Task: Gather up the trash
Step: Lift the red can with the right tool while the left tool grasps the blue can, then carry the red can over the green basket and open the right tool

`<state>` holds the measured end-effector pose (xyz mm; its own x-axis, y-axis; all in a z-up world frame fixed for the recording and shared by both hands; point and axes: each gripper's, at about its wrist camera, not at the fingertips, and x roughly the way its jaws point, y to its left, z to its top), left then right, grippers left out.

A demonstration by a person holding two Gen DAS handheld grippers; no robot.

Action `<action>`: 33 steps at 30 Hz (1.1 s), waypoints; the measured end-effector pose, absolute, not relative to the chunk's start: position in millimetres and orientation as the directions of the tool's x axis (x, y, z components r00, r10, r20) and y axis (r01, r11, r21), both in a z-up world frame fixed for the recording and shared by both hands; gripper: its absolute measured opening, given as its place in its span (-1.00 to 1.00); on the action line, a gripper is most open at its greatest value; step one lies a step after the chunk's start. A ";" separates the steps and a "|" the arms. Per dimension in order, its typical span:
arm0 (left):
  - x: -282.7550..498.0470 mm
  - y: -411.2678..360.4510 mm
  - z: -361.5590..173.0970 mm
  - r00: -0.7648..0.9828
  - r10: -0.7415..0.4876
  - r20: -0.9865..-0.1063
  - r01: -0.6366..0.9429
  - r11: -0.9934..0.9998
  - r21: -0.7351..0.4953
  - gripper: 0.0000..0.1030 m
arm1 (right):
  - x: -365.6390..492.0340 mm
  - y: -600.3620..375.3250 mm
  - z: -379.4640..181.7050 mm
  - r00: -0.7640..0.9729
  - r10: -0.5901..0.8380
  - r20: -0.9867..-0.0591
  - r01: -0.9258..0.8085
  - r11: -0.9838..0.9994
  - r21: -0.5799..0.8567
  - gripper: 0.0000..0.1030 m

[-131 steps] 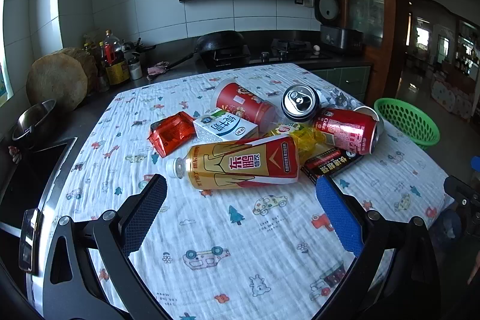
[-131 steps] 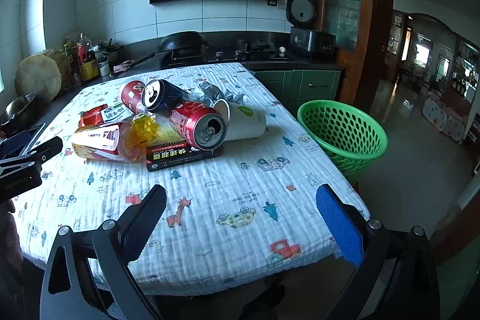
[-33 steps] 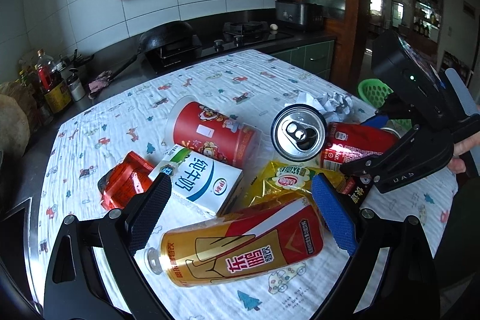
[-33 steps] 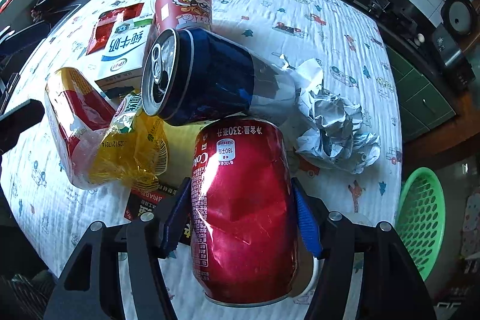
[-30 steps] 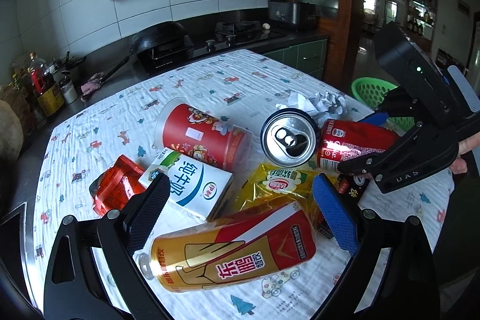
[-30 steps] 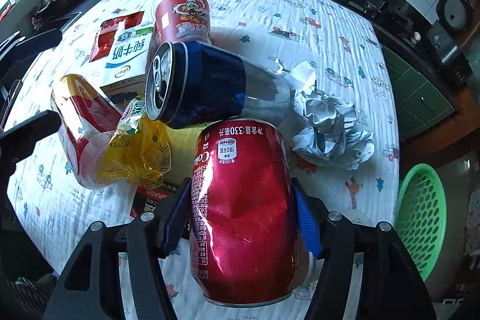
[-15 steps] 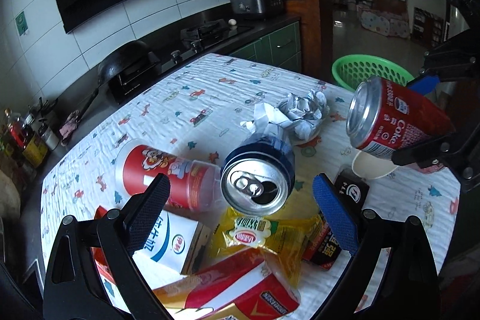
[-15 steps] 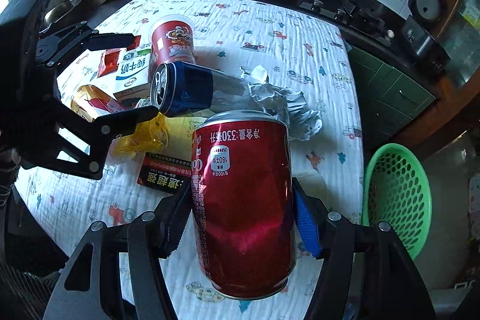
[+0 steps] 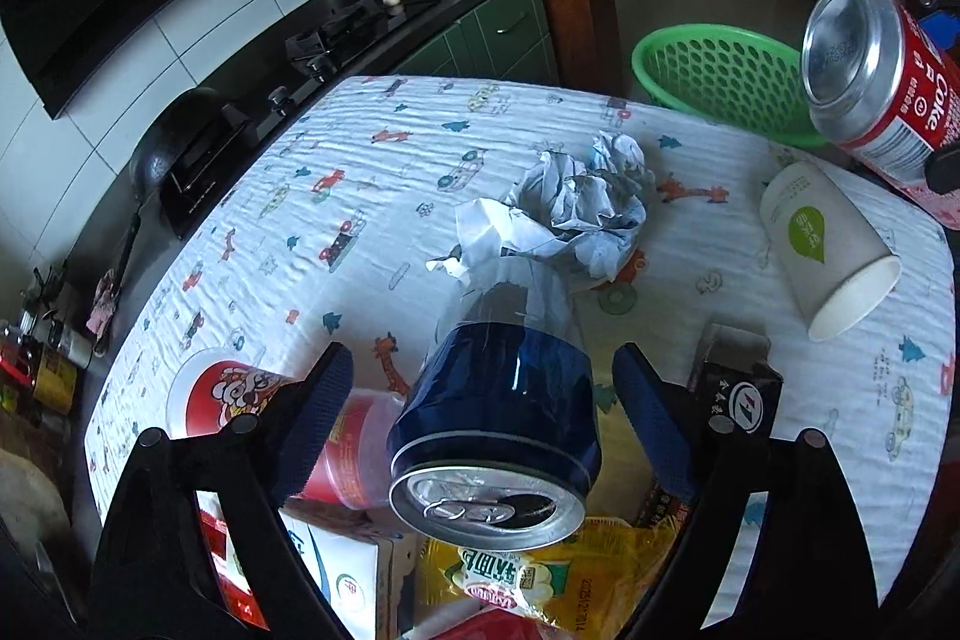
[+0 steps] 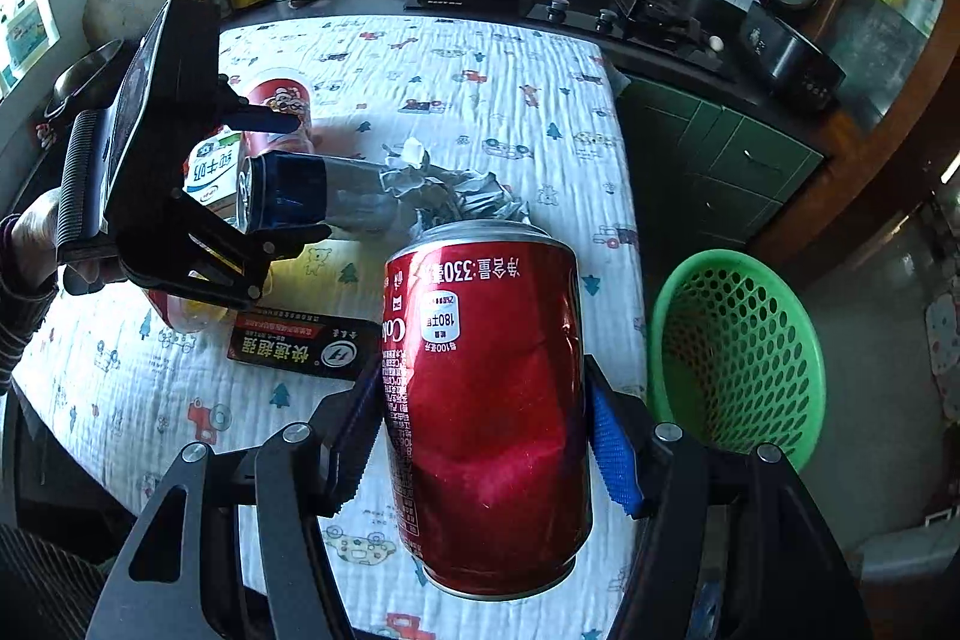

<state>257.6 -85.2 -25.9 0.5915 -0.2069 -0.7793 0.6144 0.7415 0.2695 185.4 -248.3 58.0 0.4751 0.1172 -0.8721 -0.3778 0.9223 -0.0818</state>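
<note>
My right gripper (image 10: pixel 483 418) is shut on a red Coke can (image 10: pixel 486 400) and holds it in the air above the table's right edge, left of the green basket (image 10: pixel 738 352). The can also shows in the left wrist view (image 9: pixel 876 88). My left gripper (image 9: pixel 483 400) is open, its fingers on either side of a blue can (image 9: pixel 501 430) that lies on its side on the trash pile, with gaps on both sides. From the right wrist view the left gripper (image 10: pixel 282 178) straddles the blue can (image 10: pixel 288 199).
On the patterned tablecloth (image 9: pixel 372 172) lie crumpled paper (image 9: pixel 576 208), a white paper cup (image 9: pixel 822 250), a black box (image 9: pixel 738 388), a red cup (image 9: pixel 240 400), a milk carton (image 10: pixel 210 172) and a yellow wrapper (image 9: pixel 516 574). The green basket (image 9: pixel 720 76) stands beyond the table's right edge. A stove and counter lie behind.
My right gripper has lifted the red can off the pile and carried it toward the basket. My left gripper has moved forward around the blue can.
</note>
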 end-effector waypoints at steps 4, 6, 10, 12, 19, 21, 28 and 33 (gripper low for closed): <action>259.9 -95.0 -33.4 0.569 -0.194 -0.799 0.648 0.704 0.291 0.63 | 188.4 -264.6 55.8 0.477 0.102 -0.873 -0.341 0.937 -0.077 0.18; 264.5 -98.3 -38.7 0.553 -0.181 -0.813 0.658 0.693 0.294 0.57 | 189.2 -271.7 54.6 0.477 0.097 -0.873 -0.327 0.942 -0.074 0.18; 270.9 -99.7 -43.8 0.538 -0.159 -0.828 0.655 0.697 0.292 0.26 | 190.2 -280.8 52.4 0.477 0.089 -0.875 -0.308 0.949 -0.072 0.18; 273.4 -97.4 -43.3 0.529 -0.167 -0.832 0.652 0.708 0.273 0.22 | 190.5 -285.2 51.9 0.478 0.086 -0.874 -0.297 0.952 -0.069 0.18; 266.4 -94.9 -37.0 0.546 -0.180 -0.818 0.638 0.722 0.267 0.19 | 193.6 -301.4 48.8 0.477 0.071 -0.876 -0.255 0.965 -0.061 0.18; 265.1 -89.8 -29.3 0.547 -0.206 -0.811 0.628 0.742 0.235 0.19 | 196.2 -309.2 48.3 0.480 0.061 -0.875 -0.235 0.970 -0.061 0.18; 252.8 -69.6 13.2 0.567 -0.331 -0.755 0.611 0.783 0.116 0.19 | 222.7 -357.0 41.1 0.486 -0.018 -0.874 -0.096 0.993 -0.074 0.18; 246.4 -70.2 46.4 0.593 -0.397 -0.701 0.613 0.787 0.073 0.19 | 252.1 -400.7 23.8 0.474 -0.098 -0.875 0.031 0.995 -0.095 0.18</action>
